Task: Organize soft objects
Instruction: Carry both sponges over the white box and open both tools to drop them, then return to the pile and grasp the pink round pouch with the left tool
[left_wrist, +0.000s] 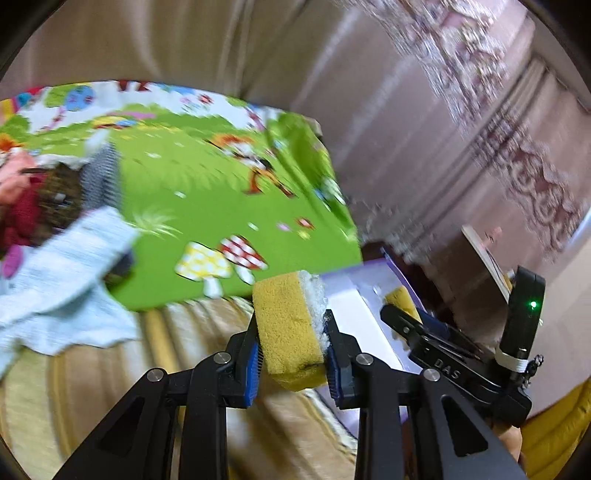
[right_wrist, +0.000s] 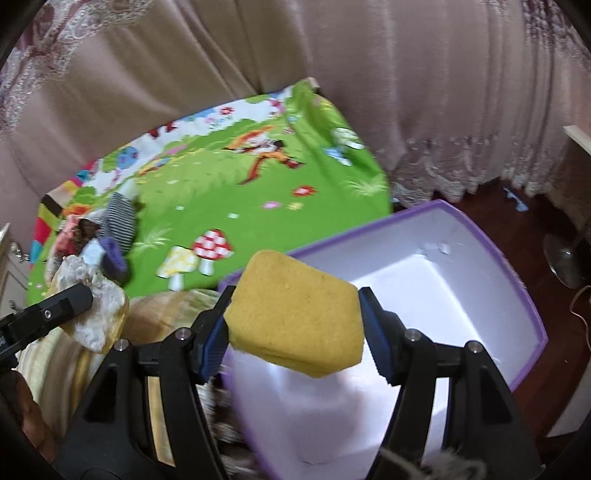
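My left gripper (left_wrist: 293, 354) is shut on a yellow sponge with a white scouring side (left_wrist: 288, 328), held above a beige cushion. My right gripper (right_wrist: 295, 328) is shut on a second yellow sponge (right_wrist: 295, 314), held over the near edge of a purple-rimmed white box (right_wrist: 509, 258). The right gripper also shows in the left wrist view (left_wrist: 410, 317), with its sponge (left_wrist: 400, 297) beside the box (left_wrist: 354, 291). The left gripper's sponge shows in the right wrist view (right_wrist: 96, 317). A pile of socks and cloths (right_wrist: 103, 236) lies at the left of a green cartoon mat (right_wrist: 229, 199).
A light blue towel (left_wrist: 62, 280) lies at the mat's (left_wrist: 207, 184) left front edge beside dark and red cloths (left_wrist: 33, 206). Pink curtains (right_wrist: 406, 92) hang behind. Dark wooden floor (right_wrist: 517, 218) and a metal stand base (right_wrist: 565, 258) are to the right of the box.
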